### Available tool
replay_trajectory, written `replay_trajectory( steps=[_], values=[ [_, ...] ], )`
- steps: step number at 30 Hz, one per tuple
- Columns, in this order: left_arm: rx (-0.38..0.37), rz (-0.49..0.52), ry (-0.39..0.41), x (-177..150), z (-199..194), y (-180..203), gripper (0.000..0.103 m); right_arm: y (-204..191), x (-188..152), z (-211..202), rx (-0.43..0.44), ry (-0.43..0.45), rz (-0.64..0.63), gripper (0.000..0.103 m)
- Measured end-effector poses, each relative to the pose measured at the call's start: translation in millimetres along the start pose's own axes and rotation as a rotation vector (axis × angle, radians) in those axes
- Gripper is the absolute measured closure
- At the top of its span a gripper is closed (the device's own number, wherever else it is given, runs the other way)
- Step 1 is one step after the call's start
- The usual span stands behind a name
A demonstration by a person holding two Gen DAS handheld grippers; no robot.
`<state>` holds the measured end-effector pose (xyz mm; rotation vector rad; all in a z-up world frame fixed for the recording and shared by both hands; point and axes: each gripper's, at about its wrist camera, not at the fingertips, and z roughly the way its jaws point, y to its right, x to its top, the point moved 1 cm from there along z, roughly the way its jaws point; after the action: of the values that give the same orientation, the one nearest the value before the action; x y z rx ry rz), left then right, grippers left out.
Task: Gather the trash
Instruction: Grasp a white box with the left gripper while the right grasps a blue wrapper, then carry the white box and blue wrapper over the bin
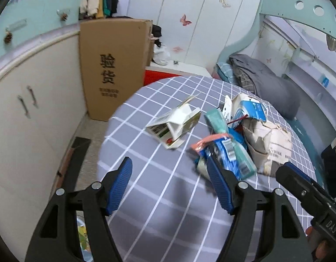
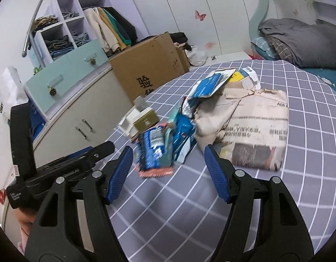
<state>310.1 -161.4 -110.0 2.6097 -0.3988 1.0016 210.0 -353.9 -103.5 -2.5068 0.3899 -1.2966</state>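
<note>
Left wrist view: left gripper has its jaws spread with nothing between them, hanging over bare checked tablecloth. The trash lies ahead and to the right of the fingers: an opened white carton straight ahead, well apart, and a blue snack wrapper just past the right-hand pad, with a crumpled paper bag further right. The right gripper's tip pokes in at the right edge.

Right wrist view: right gripper also has its jaws spread and empty. The blue snack wrapper sits almost dead ahead, just beyond the fingertips, long axis running away from the camera (roughly, blur makes it hard). Paper bag to the right, white carton behind the wrapper. Right hand looks nearer to the wrapper; probably the next pick.

Surface: round table with grey gridded cloth. Room: cardboard box, white cupboard, bed with grey bedding.
</note>
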Motion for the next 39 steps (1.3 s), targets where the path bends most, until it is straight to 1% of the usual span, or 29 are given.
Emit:
replay_trajectory(
  steps=[4, 6, 7, 8, 9, 12, 13, 14, 16, 18, 20, 24, 28, 30, 32, 34, 35, 36, 39],
  values=[
    [-0.031, -0.024, -0.021, 10.1, 28.4, 1.2, 0.034, 5.2, 8.1, 10.8, -0.010, -0.012, 0.001, 0.036],
    [-0.044, -0.030, -0.014, 16.6, 37.1, 1.4, 0.034, 7.0, 10.7, 14.7, -0.015, -0.019, -0.001, 0.036],
    [-0.043, -0.028, -0.012, 20.0, 42.4, 2.4, 0.036, 7.6, 12.1, 16.5, -0.015, -0.021, -0.001, 0.036],
    [-0.044, -0.030, -0.013, 22.9, 47.9, 2.4, 0.043, 8.4, 13.2, 18.4, -0.018, -0.024, -0.003, 0.036],
    [-0.046, -0.034, -0.015, 24.0, 50.8, 2.4, 0.046, 9.5, 15.3, 20.4, -0.018, -0.029, -0.002, 0.036],
    [-0.059, -0.057, -0.037, 31.6, 64.3, 1.1, 0.067, 10.3, 16.7, 26.0, -0.011, -0.045, 0.000, 0.036],
    [-0.068, -0.059, -0.037, 31.7, 63.8, 0.6, 0.087, 9.7, 16.6, 27.7, -0.008, -0.051, -0.002, 0.036],
    [-0.079, -0.058, -0.035, 31.9, 63.5, 0.5, 0.100, 7.8, 15.9, 29.3, -0.001, -0.057, -0.008, 0.036],
    [-0.057, -0.056, 0.000, 30.5, 56.2, 0.9, 0.101, 3.2, 15.7, 30.5, 0.000, -0.063, -0.023, 0.039],
    [-0.058, -0.058, 0.029, 26.8, 45.9, -0.4, 0.101, -6.3, 16.0, 31.3, 0.008, -0.068, -0.055, 0.050],
    [-0.050, -0.062, 0.056, 21.4, 33.1, -4.6, 0.102, -15.6, 15.7, 32.2, 0.022, -0.075, -0.083, 0.056],
    [-0.040, -0.073, 0.092, 9.6, 9.1, -16.1, 0.102, -40.4, 14.0, 38.2, 0.038, -0.092, -0.160, 0.057],
    [-0.028, -0.068, 0.099, -0.9, -8.8, -26.0, 0.102, -53.0, 11.0, 58.5, -0.033, -0.145, -0.219, 0.057],
    [-0.023, -0.065, 0.099, -5.0, -13.0, -31.0, 0.102, -52.3, 6.0, 69.4, -0.077, -0.173, -0.230, 0.054],
    [-0.023, -0.066, 0.091, -10.6, -16.2, -34.9, 0.102, -49.8, 1.0, 79.3, -0.100, -0.209, -0.235, 0.054],
    [-0.022, -0.072, 0.083, -14.9, -18.2, -40.4, 0.102, -47.4, 2.7, 80.5, -0.094, -0.210, -0.216, 0.054],
    [-0.023, -0.075, 0.081, -16.6, -19.3, -43.0, 0.102, -47.5, 3.1, 81.2, -0.089, -0.218, -0.215, 0.060],
    [-0.027, -0.079, 0.080, -18.2, -20.3, -45.7, 0.102, -48.5, 2.8, 81.4, -0.084, -0.223, -0.221, 0.064],
    [-0.043, -0.089, 0.083, -22.4, -27.4, -50.9, 0.102, -48.1, 3.2, 74.6, -0.060, -0.211, -0.194, 0.067]
  ],
)
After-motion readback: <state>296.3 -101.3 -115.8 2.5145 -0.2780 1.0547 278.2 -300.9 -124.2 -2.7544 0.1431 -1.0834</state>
